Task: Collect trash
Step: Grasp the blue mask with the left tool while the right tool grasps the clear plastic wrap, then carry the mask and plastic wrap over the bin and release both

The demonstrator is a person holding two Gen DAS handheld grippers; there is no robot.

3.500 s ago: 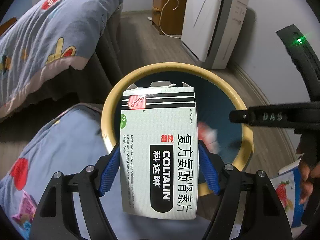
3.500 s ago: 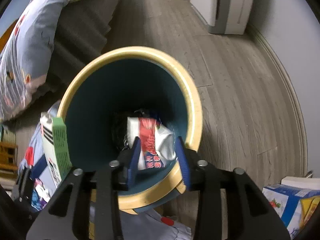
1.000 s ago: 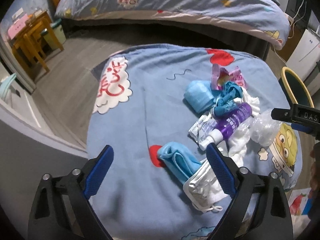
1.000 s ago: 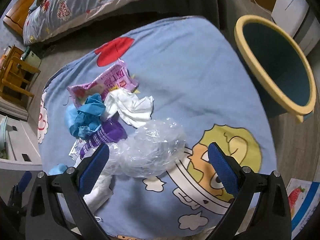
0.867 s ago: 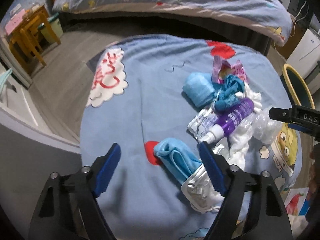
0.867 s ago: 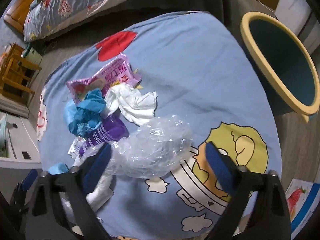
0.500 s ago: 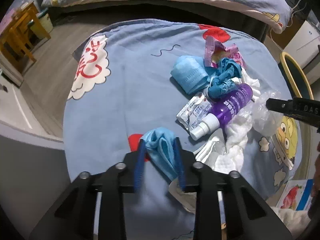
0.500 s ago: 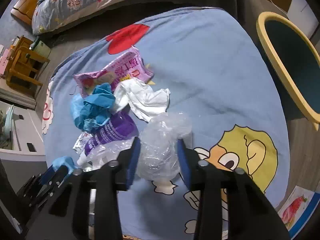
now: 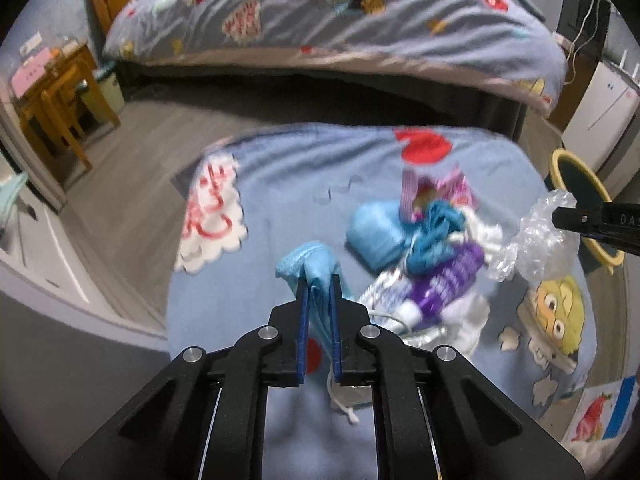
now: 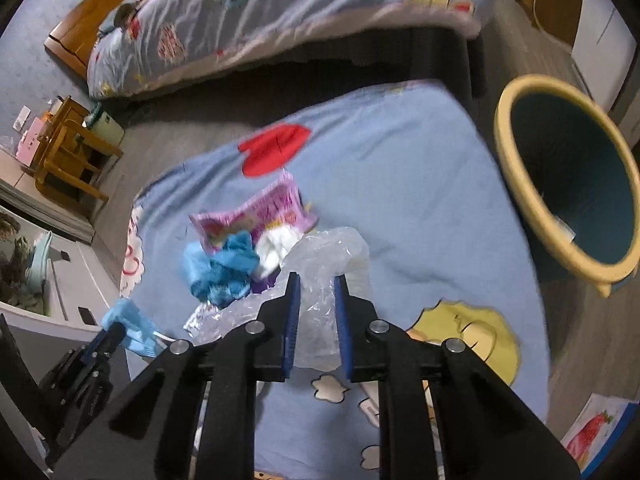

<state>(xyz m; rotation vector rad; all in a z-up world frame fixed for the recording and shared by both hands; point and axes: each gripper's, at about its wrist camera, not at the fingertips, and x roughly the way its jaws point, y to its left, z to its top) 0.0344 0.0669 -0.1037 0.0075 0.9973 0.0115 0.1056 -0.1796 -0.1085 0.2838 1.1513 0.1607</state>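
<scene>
Left gripper (image 9: pixel 319 280): pressed together on a light blue face mask (image 9: pixel 308 266), which sticks out past the blue pads; a white ear loop dangles under the jaws

Right gripper (image 10: pixel 316 280): pinching a crumpled clear plastic bag (image 10: pixel 324 260); in the left wrist view the bag hangs from its tip, apparently lifted clear of the cloth

Surface: a blue cartoon blanket (image 10: pixel 400 184) with a red heart, a yellow character and white clouds

Remaining trash pile: on the blanket between the two grippers; a pink snack wrapper (image 10: pixel 256 216), a teal crumpled glove (image 10: pixel 224 268), white tissue (image 10: pixel 276 248), a purple bottle (image 9: pixel 452 276) lying on its side with its white cap toward the left gripper, a foil sachet (image 9: pixel 384 292) just beside it, and a second blue mask (image 9: pixel 376 236)

Bin (image 10: pixel 520 184): yellow rim, dark teal inside, standing on the grey floor just beside the blanket's right edge

Background: a bed with a matching blue quilt (image 9: pixel 320 16), beyond the blanket; wooden furniture (image 9: pixel 60 100) far left
</scene>
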